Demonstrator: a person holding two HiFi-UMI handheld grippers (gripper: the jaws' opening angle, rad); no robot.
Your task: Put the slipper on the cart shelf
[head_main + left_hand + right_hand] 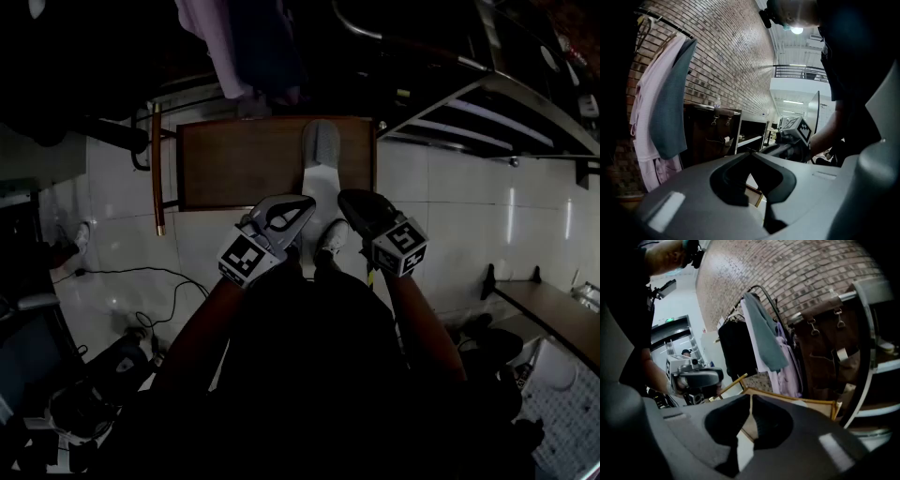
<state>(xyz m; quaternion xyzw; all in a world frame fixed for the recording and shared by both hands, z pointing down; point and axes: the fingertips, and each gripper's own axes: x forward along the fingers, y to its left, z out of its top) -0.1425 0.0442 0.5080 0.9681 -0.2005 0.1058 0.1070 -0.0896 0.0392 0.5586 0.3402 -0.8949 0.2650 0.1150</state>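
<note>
**Slipper, grey and white, lying on a brown table**

The long, soft-looking slipper (pixel 321 155) rests on a flat brown wooden tabletop (pixel 234 159), apart from both grippers. The left gripper (pixel 305 202) and right gripper (pixel 347 199) have their jaws pressed together on nothing. A dark metal cart shelf (pixel 487 94) stands to the right. Pink and grey-green garments (pixel 661 103) hang by a brick wall (pixel 736 56).

Slipper (pixel 321 157): grey upper, pale heel end. It lies lengthwise across the brown board (pixel 244 164). Cart shelf (pixel 497 84) stands well right of it.
</note>
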